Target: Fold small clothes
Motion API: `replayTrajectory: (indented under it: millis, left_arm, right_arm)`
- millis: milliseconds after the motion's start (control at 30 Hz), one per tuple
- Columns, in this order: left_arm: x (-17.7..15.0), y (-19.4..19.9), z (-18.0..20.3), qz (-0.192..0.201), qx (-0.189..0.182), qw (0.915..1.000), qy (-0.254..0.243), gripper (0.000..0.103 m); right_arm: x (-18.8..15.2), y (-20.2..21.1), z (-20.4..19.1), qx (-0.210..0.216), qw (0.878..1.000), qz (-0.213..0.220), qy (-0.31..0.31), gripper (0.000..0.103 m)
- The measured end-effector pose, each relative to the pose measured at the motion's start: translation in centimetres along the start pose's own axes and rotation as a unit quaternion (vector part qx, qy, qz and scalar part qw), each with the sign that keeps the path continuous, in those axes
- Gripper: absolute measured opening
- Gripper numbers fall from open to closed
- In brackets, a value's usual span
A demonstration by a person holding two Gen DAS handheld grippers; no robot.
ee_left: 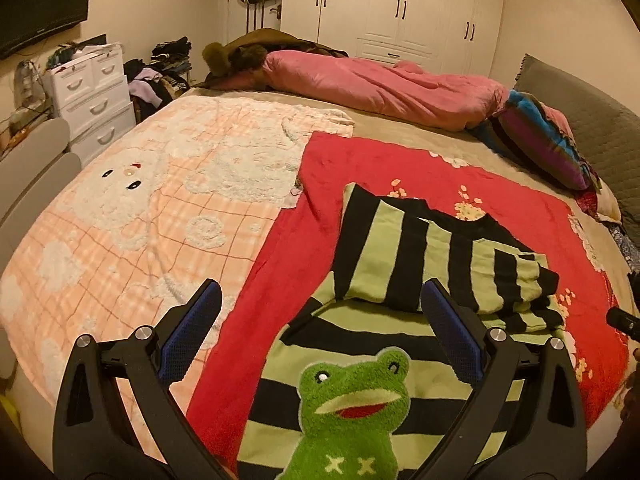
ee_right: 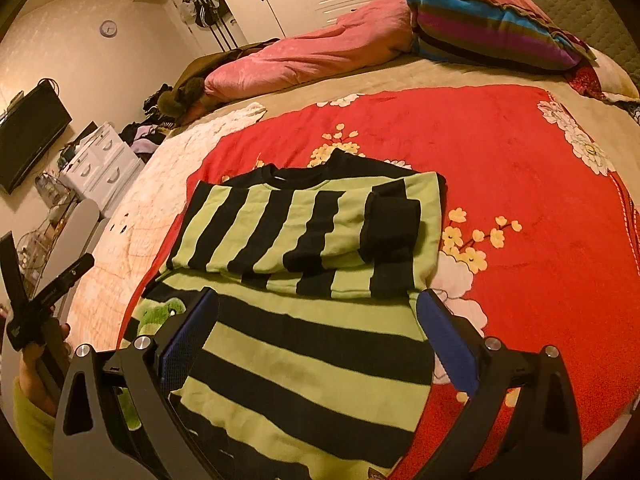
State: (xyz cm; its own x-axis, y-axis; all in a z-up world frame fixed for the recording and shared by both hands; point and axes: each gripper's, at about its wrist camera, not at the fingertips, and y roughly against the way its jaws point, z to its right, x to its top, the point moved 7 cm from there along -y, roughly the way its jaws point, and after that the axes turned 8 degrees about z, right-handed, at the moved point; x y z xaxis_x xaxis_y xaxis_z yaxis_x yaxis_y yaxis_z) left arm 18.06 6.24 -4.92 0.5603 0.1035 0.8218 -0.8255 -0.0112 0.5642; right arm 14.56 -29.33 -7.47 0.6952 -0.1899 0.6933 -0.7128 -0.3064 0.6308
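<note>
Fingers (ee_left: pixel 198 332) of the left gripper (ee_left: pixel 320 320) stand wide apart with nothing between them, held above the striped sweater (ee_left: pixel 400 248), whose green frog patch (ee_left: pixel 352 408) shows between the two arms. The right gripper (ee_right: pixel 316 332) is likewise spread open and empty, its blue-padded fingers (ee_right: pixel 448 344) above the sweater's lower half. The sweater lies on a red flowered blanket (ee_right: pixel 500 152) spread over the bed (ee_left: pixel 400 136), its top part and sleeves folded across the body. Beside the red blanket lies a peach checked blanket (ee_left: pixel 140 208); a pink quilt (ee_left: pixel 380 84) sits at the far edge
</note>
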Motion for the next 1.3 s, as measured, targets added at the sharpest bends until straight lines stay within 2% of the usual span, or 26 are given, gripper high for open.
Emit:
replayTrajectory:
  millis: [333, 733, 1067, 1300]
  left_arm:
    - [-1.3, 0.8, 0.1, -0.015, -0.004, 0.9999, -0.005, 0.094]
    - [-3.7, 1.6, -1.4, -0.044, 0.004, 0.9989, -0.014, 0.094]
    - [-7.0, 2.2, -5.3, -0.099, 0.016, 0.9948, 0.016, 0.094]
    - [-9.4, 2.1, -7.1, -0.144, 0.016, 0.9890, 0.029, 0.094]
  right_arm:
    - [-3.2, 1.1, -0.4, 0.003, 0.999, -0.028, 0.017, 0.098]
    - [-10.4, 1.9, -1.4, 0.007, 0.993, -0.107, 0.059, 0.098]
    - [-14.3, 3.2, -1.4, 0.010, 0.985, -0.157, 0.074, 0.098]
    - [-16.5, 3.0, -0.8, 0.015, 0.976, -0.209, 0.052, 0.098]
